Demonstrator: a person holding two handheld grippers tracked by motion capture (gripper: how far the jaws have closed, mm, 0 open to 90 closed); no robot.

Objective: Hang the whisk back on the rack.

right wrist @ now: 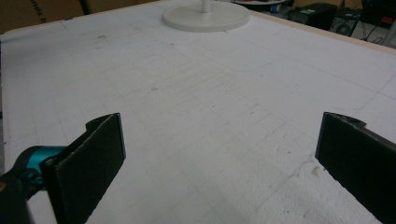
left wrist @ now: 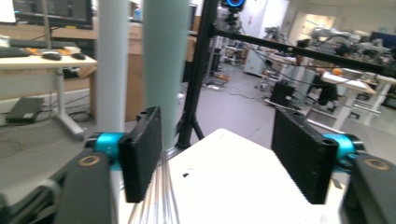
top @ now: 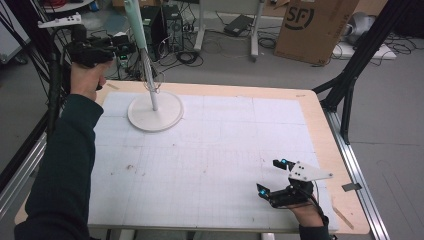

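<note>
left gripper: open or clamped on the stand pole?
Open. The left gripper jaws stand apart; the green pole sits beside the left pad, not pinched.

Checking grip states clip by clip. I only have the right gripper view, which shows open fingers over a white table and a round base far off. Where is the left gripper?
Observer: In the high view, the left gripper is held up beside the stand's pale green tube, well above the round base.
Operator: Is it clamped on the tube?
Observer: No. The left gripper view shows its fingers standing apart. The tube is at the inner edge of one finger and nothing is pressed between them.
Operator: Anything under the tube?
Observer: Thin wires run down below it, close to that same finger.
</note>
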